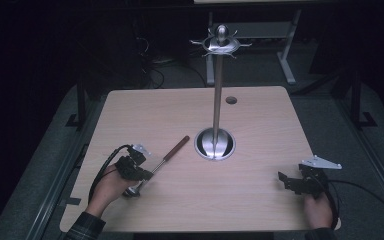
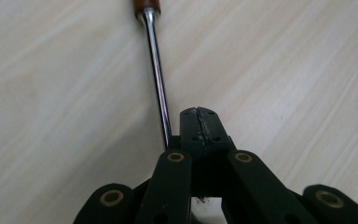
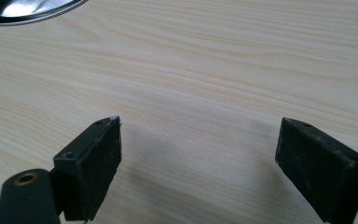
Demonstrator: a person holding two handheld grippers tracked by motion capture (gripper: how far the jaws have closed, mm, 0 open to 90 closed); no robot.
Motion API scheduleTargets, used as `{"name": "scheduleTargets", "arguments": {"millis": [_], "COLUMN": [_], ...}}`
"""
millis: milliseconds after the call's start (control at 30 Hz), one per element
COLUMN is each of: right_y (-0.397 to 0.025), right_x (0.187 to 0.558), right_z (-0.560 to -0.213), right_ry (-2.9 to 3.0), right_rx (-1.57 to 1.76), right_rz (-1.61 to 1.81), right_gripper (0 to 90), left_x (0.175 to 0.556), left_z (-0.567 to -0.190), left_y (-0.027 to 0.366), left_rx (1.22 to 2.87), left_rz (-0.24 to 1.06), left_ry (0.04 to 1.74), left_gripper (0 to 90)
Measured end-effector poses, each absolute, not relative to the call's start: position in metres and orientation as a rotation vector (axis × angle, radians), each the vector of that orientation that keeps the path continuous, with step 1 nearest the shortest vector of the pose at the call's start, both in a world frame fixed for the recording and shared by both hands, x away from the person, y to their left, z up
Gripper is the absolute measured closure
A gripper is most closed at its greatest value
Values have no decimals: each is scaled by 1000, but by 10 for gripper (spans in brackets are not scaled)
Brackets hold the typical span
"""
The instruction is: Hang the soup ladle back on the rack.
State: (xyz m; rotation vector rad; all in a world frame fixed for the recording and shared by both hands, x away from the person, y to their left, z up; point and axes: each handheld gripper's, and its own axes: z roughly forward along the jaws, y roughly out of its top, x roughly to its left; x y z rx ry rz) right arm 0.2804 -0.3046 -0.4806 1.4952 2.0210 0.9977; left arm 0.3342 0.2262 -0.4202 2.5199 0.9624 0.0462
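A long utensil lies on the wooden table [image 1: 190, 205], left of centre. It has a brown wooden handle [image 1: 181, 143], a steel shaft [image 2: 157, 70] and a small bowl end [image 1: 132, 191] by the left hand. My left gripper [image 1: 147, 174] sits low over the shaft and points along it. In the left gripper view its jaws [image 2: 200, 123] are shut pad to pad, and the shaft runs past their left side and under them. My right gripper [image 1: 282, 179] rests near the table's right front, open [image 3: 198, 154] over bare wood.
A steel hanging stand rises from a round base [image 1: 214, 143] at the table's centre, with a tall pole [image 1: 218, 95] and a ring of hooks on top [image 1: 221, 44]. The base's rim [image 3: 28, 9] is ahead-left of the right gripper. A cable hole [image 1: 231, 100] lies behind the pole.
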Motion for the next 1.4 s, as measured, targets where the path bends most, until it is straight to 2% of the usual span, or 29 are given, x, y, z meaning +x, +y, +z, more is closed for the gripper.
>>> {"name": "scheduleTargets", "arguments": {"millis": [167,367,567,1000,1133,1400], "right_y": [-305,-305,-305,-306,-306,-306], "right_x": [280,280,280,280,280,280], "right_z": [-481,-481,-481,-480,-481,-481], "right_ry": [2016,2016,2018,2016,2016,2016], "right_rx": [1493,1496,1501,1500,1500,1500], "right_rz": [1001,999,1001,1009,1010,1010], "right_gripper": [136,136,136,136,136,136], "left_x": [351,375,399,422,424,423], "left_z": [-411,-407,-406,-427,-434,-437], "left_y": [220,206,191,163,158,154], "left_rx": [2497,2485,2481,2567,2633,2649], "left_rz": [48,42,17,9,31,58], "left_ry": [970,1008,1052,1058,1037,1044], "left_gripper": [849,733,678,649,662,696]}}
